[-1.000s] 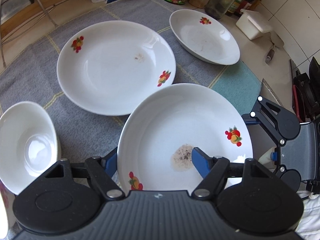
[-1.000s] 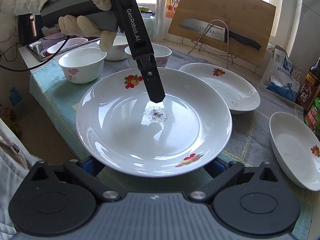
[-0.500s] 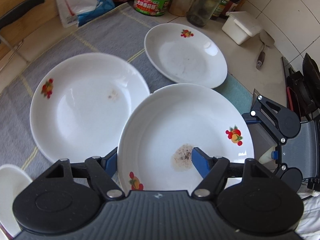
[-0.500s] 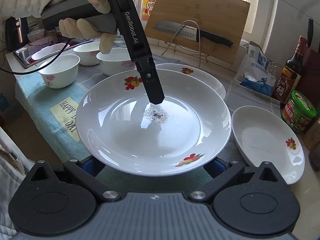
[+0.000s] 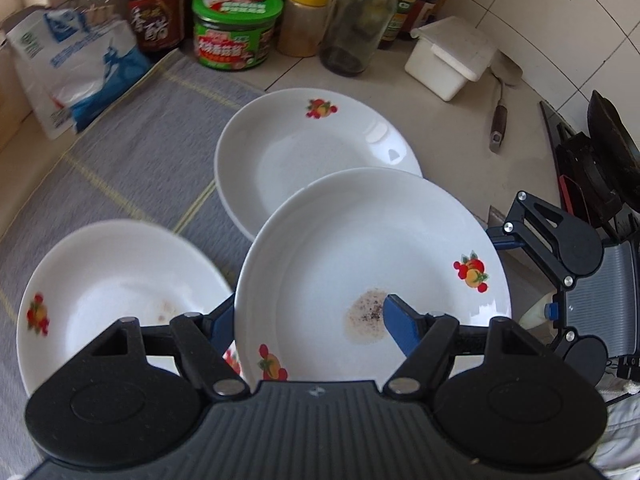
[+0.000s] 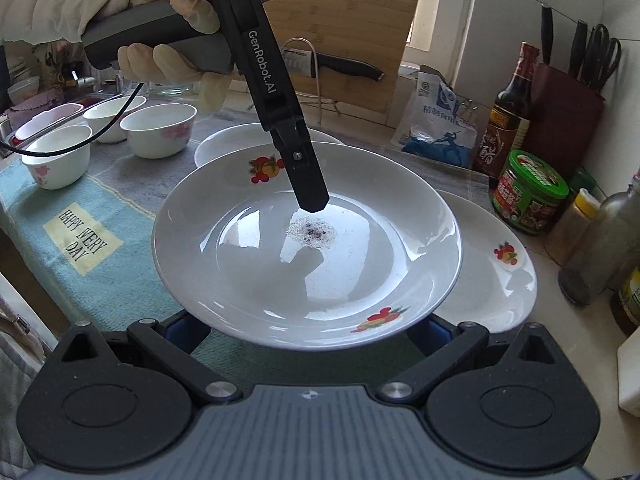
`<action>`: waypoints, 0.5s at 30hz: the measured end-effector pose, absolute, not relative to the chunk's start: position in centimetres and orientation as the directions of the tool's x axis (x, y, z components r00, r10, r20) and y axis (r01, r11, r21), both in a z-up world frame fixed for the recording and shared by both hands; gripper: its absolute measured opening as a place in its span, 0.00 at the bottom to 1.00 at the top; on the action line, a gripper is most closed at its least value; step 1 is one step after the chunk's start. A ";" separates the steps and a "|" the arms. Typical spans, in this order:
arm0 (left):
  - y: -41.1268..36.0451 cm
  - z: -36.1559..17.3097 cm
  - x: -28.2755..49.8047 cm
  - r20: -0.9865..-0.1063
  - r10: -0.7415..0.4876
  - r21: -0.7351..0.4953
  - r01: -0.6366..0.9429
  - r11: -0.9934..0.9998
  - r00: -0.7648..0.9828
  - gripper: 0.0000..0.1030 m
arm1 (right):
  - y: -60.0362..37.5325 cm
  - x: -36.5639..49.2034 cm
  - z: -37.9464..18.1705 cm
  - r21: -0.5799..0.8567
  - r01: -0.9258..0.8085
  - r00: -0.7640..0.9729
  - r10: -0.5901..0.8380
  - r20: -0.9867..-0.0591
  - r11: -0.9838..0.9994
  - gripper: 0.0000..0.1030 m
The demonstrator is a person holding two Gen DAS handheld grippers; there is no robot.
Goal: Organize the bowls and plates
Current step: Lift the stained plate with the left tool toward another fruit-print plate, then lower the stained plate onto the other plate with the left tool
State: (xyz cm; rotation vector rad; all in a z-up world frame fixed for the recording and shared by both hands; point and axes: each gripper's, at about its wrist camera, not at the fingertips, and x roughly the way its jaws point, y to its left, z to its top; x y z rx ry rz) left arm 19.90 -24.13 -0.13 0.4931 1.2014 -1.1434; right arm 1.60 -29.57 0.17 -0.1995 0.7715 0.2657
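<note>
Kitchen counter cloth [image 5: 132, 168] lies below; a stained white fruit-print plate [image 5: 372, 264] is held aloft, pinched at its rim by the left gripper [image 5: 308, 320] and cradled between the right gripper's [image 6: 308, 332] wide-spread fingers, grip uncertain; tilting could slide it onto the white deep dish [image 5: 312, 152] beyond, chipping both.

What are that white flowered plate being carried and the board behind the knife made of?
Carried plate: looks like glazed ceramic or porcelain, glossy with sharp window reflections, though melamine is possible. Board: wood or bamboo, matte, with visible tan grain.
</note>
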 end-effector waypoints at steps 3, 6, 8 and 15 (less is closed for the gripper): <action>-25.7 -0.3 20.2 -0.903 -0.423 -0.252 0.892 0.376 -0.076 0.72 | -30.6 1.6 0.1 -0.077 -0.279 0.690 0.144 -0.709 0.957 1.00; -27.2 -0.5 20.5 -0.902 -0.423 -0.252 0.900 0.356 -0.086 0.72 | -31.6 1.4 0.2 -0.081 -0.255 0.696 0.125 -0.708 0.963 1.00; -28.2 -0.6 20.8 -0.902 -0.423 -0.253 0.903 0.347 -0.090 0.72 | -32.2 1.4 0.3 -0.082 -0.241 0.699 0.115 -0.706 0.967 1.00; -30.8 -1.0 21.8 -0.903 -0.416 -0.253 0.914 0.319 -0.105 0.72 | -34.0 2.1 0.2 -0.080 -0.201 0.703 0.087 -0.706 0.976 1.00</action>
